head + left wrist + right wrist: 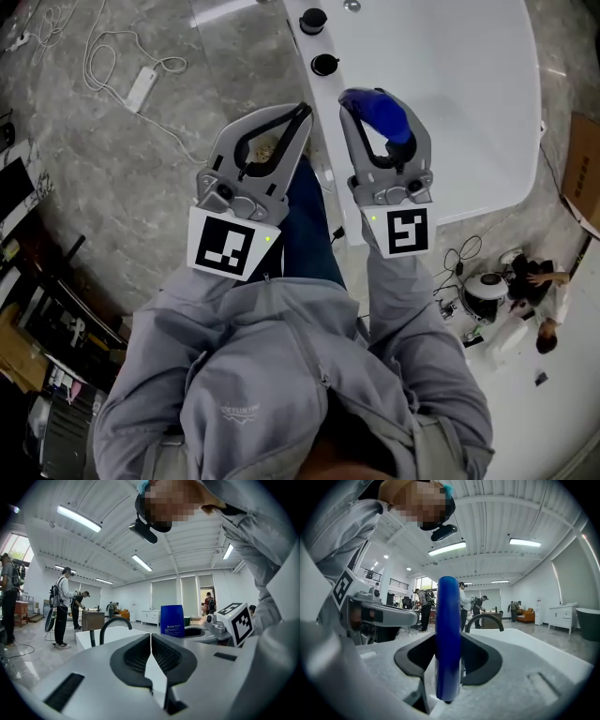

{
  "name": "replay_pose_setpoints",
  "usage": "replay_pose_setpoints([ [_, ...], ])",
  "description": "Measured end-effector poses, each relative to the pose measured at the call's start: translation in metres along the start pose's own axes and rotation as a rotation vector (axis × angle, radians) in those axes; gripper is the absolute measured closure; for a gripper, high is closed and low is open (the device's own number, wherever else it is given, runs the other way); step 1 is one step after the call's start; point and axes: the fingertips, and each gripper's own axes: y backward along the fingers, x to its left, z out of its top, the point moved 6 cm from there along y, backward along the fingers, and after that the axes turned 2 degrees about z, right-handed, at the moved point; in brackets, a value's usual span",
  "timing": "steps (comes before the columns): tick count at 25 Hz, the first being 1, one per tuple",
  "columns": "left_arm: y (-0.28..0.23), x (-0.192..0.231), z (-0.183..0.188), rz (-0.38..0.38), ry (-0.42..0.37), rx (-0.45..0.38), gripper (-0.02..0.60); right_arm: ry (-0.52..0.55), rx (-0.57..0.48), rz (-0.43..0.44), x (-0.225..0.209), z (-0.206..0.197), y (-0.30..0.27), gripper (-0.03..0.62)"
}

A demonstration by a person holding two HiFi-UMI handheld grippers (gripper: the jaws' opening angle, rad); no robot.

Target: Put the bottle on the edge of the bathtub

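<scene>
Right gripper (377,111), jaws clamped on a flat dark-blue plastic bottle (384,120), hangs over the near rim of the white bathtub (469,141), just short of its curved black faucet (483,615). Bottle stands upright, long axis vertical, its narrow edge facing back along the jaws and its broad labelled face toward the left gripper (302,114). That one is pinched together, empty, alongside over the grey floor. Judging by this, the rim lies directly below the bottle.

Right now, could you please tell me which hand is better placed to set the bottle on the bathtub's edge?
The right. Its tongs grip the blue bottle over the white bathtub, near its edge. The left tongs are shut with nothing between them.
</scene>
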Motion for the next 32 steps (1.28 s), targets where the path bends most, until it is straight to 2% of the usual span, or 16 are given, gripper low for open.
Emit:
replay_pose_setpoints([
  [7,-0.017,0.002,-0.040,-0.034,0.013,0.020,0.569,0.006,0.024,0.008,-0.007,-0.046,-0.012,0.431],
  [16,-0.023,-0.002,-0.065,-0.047,0.026,0.054,0.569,-0.008,0.054,-0.011,-0.006,-0.088,-0.014,0.431],
  [20,-0.025,0.002,-0.074,-0.061,0.011,0.065,0.571,-0.012,0.057,-0.029,-0.006,-0.103,-0.023,0.431],
  [27,-0.027,0.002,-0.087,-0.065,0.039,0.090,0.571,-0.024,0.070,-0.050,-0.004,-0.120,-0.028,0.431],
  [32,-0.030,0.002,-0.098,-0.083,0.019,0.116,0.571,-0.033,0.070,-0.061,-0.002,-0.132,-0.034,0.431],
])
